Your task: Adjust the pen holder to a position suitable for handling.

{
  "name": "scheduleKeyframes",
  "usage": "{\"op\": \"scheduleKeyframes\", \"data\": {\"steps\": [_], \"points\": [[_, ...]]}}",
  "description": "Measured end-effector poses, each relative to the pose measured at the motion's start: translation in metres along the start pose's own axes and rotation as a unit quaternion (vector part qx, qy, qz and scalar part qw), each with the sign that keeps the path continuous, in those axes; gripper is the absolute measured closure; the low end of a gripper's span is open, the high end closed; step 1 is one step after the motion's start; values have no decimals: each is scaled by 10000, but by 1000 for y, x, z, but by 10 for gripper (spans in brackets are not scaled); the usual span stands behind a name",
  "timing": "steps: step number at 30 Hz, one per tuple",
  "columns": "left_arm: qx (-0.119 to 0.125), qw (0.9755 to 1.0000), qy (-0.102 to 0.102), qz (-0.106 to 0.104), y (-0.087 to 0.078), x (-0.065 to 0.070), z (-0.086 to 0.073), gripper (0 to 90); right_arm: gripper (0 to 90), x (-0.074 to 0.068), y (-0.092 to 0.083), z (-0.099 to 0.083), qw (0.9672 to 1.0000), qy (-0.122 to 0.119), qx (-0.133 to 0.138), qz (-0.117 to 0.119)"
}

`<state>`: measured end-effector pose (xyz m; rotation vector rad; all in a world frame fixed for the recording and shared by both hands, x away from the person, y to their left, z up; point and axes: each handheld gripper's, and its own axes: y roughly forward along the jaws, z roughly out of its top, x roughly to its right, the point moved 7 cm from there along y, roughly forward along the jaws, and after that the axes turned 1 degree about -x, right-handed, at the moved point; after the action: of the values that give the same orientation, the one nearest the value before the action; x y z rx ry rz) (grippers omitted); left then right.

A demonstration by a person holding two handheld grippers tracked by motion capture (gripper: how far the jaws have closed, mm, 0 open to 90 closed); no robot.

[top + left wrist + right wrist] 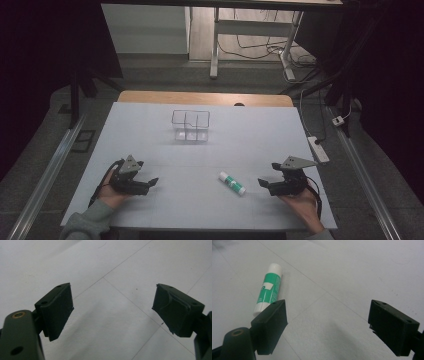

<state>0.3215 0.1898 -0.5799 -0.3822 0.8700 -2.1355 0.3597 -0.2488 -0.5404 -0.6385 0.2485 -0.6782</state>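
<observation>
Near edge: white table cover [200,150], matte, crossed by faint crease lines; wooden tabletop edge [205,97] exposed at the far side. Left gripper [151,182] low on the cover at the near left, held in a hand [111,195] with a grey-green sleeve [85,225] behind it. Jaws spread wide, nothing between them — bare cover in the gap in the left gripper view [112,307]. Right gripper [262,183] at the near right, likewise low on the cover, held in the other hand [302,205]; jaws wide apart and empty [327,315].

Glue stick [232,183] — white with a green label — lying flat on the cover between the two grippers, nearer the right one, just beside its tips and clear of them. In the right gripper view [268,288], lying beyond the left-hand jaw, outside the gap.

Farther back, mid-table: clear plastic divided container [190,126], upright, well apart from both grippers.

Beyond the table: dim room, grey floor, white desk frame [250,30], loose cables [260,50], power strip [318,148] at the right, metal rail [45,180] at the left.
</observation>
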Motion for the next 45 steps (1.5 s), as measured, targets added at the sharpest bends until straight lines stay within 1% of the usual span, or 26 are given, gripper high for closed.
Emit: {"op": "scheduleKeyframes", "data": {"steps": [3,8,13,16,17,19,24,27,28,29,30,32,33,34,35,37,38,40,42,43,44,45], "points": [[2,10000,-8,2,0,0,0,160,148,-1,0,0,10000,-21,7,28],[17,10000,-7,14,0,0,1,163,148,-1,1,0,10000,51,31,73],[55,10000,-35,26,1,-1,2,167,151,0,0,0,9999,60,55,63],[79,10000,-20,44,2,-1,5,170,151,-1,1,0,9999,77,57,77],[92,9999,-15,60,1,-2,6,176,151,0,2,0,10000,61,26,37],[126,9999,-26,76,2,-2,9,181,151,0,2,0,9999,115,63,65],[184,9998,16,125,3,-1,14,188,151,1,1,0,9999,116,71,35],[203,9997,-13,134,4,-3,18,194,151,1,2,-1,9999,128,45,39],[240,9996,-75,141,5,-5,22,197,151,1,2,-1,9999,128,34,31],[240,9996,-75,141,5,-5,22,203,151,1,2,-1,9999,117,29,22],[276,9994,-128,134,6,-7,27,210,151,1,2,-1,9999,110,24,18],[331,9993,-109,154,7,-8,33,215,151,1,2,-1,9999,118,42,31],[331,9993,-109,154,7,-8,33,226,151,1,2,-1,9999,122,43,33],[414,9989,-177,89,8,-9,38,237,151,1,1,-1,9999,126,46,31],[414,9989,-177,89,8,-9,38,236,151,1,1,-1,9999,128,45,35],[354,9990,-177,188,10,-12,42,236,151,1,1,-1,9999,128,37,15],[376,9989,-166,205,10,-13,45,236,151,1,1,-1,9999,128,37,15],[488,9984,-209,178,10,-14,53,243,151,1,1,-1,9999,141,60,2],[436,9987,-163,229,12,-17,59,244,151,1,1,-1,9999,138,57,21],[503,9983,-157,265,13,-18,63,253,151,0,1,-1,9999,137,50,24],[491,9984,-175,236,15,-20,68,251,151,0,2,-1,9999,141,52,46],[491,9984,-175,236,15,-20,68,250,151,0,1,-1,9999,133,49,50]]}}
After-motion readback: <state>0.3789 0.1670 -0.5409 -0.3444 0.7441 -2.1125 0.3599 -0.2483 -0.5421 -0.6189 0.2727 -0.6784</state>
